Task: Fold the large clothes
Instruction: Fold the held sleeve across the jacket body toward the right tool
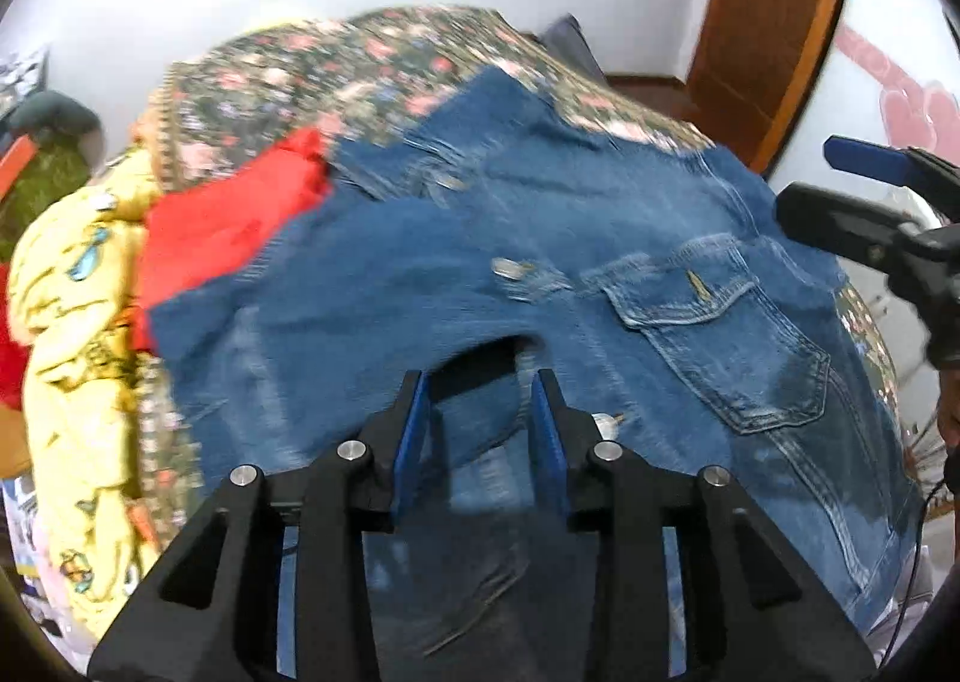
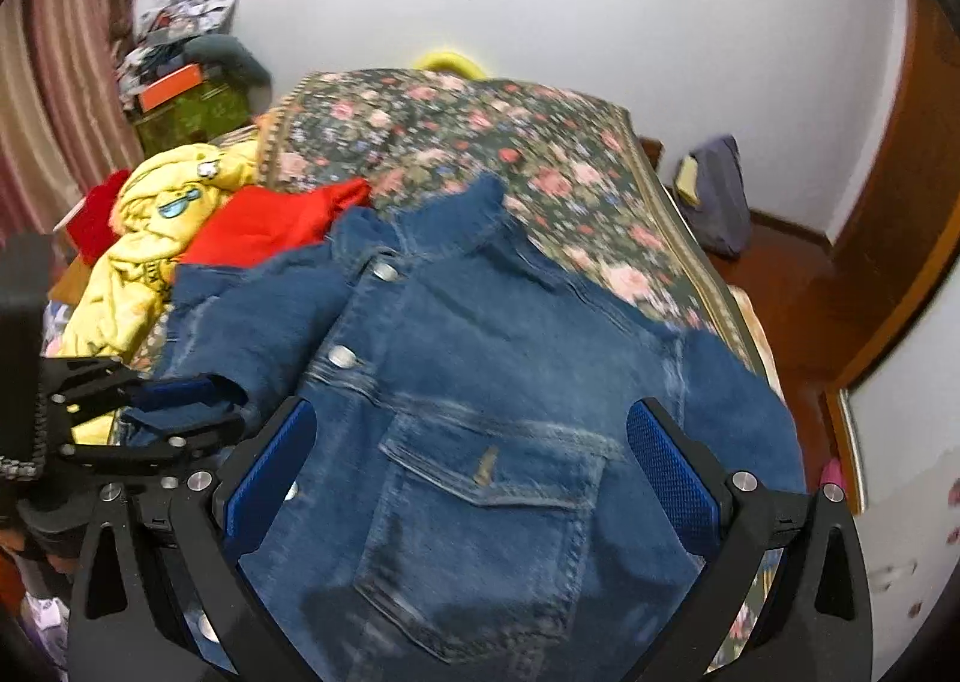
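Observation:
A blue denim jacket (image 1: 540,262) lies front up on the floral bed cover, with metal buttons and a flap chest pocket (image 2: 486,478). My left gripper (image 1: 480,376) hovers at the jacket's near edge with a fold of denim between its parted blue pads; in the right wrist view (image 2: 180,406) it sits at the jacket's left panel and looks closed on denim. My right gripper (image 2: 468,418) is wide open above the chest pocket and holds nothing; it shows at the right edge of the left wrist view (image 1: 840,190).
A red garment (image 2: 270,226) and a yellow printed garment (image 2: 156,238) lie heaped left of the jacket. The floral bed cover (image 2: 480,141) stretches beyond. A grey bag (image 2: 714,196) sits on the floor right of the bed, near a wooden door (image 2: 900,214).

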`<state>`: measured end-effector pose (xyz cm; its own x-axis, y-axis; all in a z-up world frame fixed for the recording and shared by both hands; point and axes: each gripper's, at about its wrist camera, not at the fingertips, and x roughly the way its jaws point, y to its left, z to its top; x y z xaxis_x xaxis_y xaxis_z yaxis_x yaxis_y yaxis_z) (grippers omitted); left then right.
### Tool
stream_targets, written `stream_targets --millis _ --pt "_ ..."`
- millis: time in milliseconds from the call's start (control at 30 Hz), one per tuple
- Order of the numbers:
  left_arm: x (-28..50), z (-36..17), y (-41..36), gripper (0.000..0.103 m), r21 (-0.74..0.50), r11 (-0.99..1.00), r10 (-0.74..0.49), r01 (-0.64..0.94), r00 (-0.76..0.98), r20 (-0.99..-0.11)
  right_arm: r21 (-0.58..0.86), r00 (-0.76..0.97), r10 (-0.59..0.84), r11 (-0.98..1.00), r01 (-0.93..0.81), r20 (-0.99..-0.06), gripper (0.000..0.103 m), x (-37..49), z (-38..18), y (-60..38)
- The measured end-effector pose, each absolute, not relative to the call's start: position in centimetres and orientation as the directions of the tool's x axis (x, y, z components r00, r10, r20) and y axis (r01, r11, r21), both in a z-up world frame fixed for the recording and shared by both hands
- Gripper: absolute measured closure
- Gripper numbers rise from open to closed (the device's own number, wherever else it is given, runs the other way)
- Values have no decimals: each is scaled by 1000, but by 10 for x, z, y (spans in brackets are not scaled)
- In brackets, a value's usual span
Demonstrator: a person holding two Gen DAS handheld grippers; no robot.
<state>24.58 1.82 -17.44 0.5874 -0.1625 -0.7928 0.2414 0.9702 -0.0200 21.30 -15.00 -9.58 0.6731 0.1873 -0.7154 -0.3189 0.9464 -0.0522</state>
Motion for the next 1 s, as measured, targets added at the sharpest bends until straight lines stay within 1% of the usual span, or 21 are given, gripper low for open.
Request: stream_targets --millis 67,100,200,300,333,400,433,533,567,700,767,800,867,933,967,1000 --pt "240 -165 41 59 -39 979 -155 199 611 -777 -74 676 197 934 -349 -710 0 214 -93 -134" --pt "238 -161 54 58 -46 984 -143 170 623 -769 -89 677 204 924 -371 -708 0 214 -91 -124" --pt "233 -154 92 57 -26 996 -73 80 657 -750 -123 664 239 884 -450 -709 0 213 -92 -93" --pt "227 -158 125 57 -4 1000 5 -11 655 -755 -158 618 264 825 -542 -741 0 216 -106 -58" --pt "226 -161 137 57 -9 999 16 -35 649 -760 -192 582 251 782 -593 -773 0 220 -121 -34" --pt "222 -169 156 57 -25 997 28 -75 632 -775 -202 571 248 767 -609 -782 0 219 -126 -26" --pt "218 -175 166 57 -31 995 35 -95 622 -782 -240 539 224 714 -658 -812 0 222 -142 -4" --pt "210 -190 185 57 -46 990 44 -135 596 -802 -260 512 206 671 -694 -834 0 223 -156 11" --pt "206 -194 189 56 -52 988 44 -145 588 -807 -294 499 164 639 -711 -851 1 225 -169 23" --pt "195 -213 202 57 -78 982 34 -175 557 -830 -319 477 107 614 -722 -872 2 237 -186 37" --pt "193 -224 207 56 -84 979 30 -185 538 -842 -357 490 72 595 -720 -869 2 243 -194 46" --pt "193 -227 208 56 -84 978 30 -189 531 -847 -365 493 68 587 -722 -867 6 243 -196 49" --pt "193 -234 210 57 -86 977 27 -193 519 -855 -367 496 83 569 -736 -865 9 248 -198 56" --pt "194 -238 210 56 -92 977 21 -195 512 -859 -357 493 110 556 -750 -863 21 250 -198 62" --pt "194 -240 210 56 -95 976 18 -195 510 -860 -357 493 110 556 -750 -863 39 250 -198 62" --pt "194 -241 210 56 -98 976 15 -194 509 -860 -362 493 105 550 -752 -863 54 249 -201 66"
